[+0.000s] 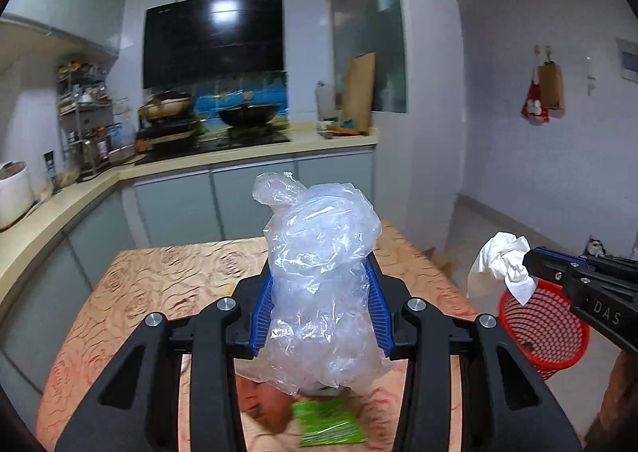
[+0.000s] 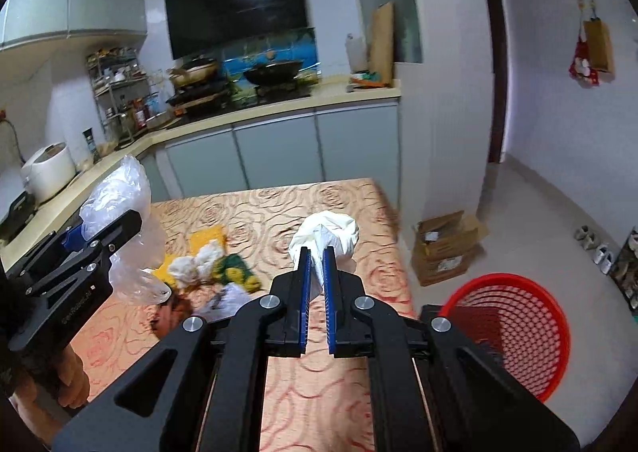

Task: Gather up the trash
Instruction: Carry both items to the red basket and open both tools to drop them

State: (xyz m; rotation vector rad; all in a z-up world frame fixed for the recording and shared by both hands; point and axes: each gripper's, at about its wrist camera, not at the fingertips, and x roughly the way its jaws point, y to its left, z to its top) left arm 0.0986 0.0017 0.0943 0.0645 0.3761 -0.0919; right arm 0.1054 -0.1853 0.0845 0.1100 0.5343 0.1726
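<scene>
Two loads held | left gripper [image 1: 321, 304] pinches clear plastic bag [image 1: 319, 272] | right gripper [image 2: 317, 276] pinches crumpled tissue [image 2: 325, 232] | carry each right, over the red mesh basket [image 2: 526, 328], before you spread the fingers.

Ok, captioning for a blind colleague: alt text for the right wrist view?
The right gripper is shut on a crumpled white tissue above a patterned table. A red mesh basket sits on the floor to the right; the left gripper holds a clear plastic bag.
</scene>
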